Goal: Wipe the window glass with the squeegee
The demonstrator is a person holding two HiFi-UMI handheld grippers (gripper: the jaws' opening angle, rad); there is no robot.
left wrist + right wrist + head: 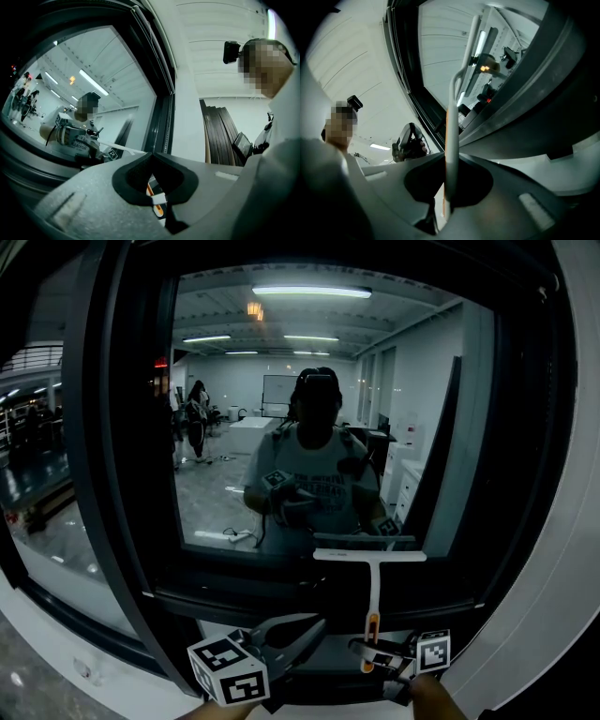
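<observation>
Right gripper view, squeegee [451, 136] handle clamped between right tongs [449, 185]

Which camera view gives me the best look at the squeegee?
The head view: the whole squeegee shows, blade across the glass low down, handle dropping into the right claw. The right gripper view shows only its handle rising from between the jaws; the left gripper view catches a sliver.

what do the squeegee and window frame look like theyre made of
Squeegee: smooth white head and handle, probably plastic, with an orange strip on the handle; the blade edge isn't clear. Window frame: dark with a faint sheen, likely painted metal, not certain.
</observation>
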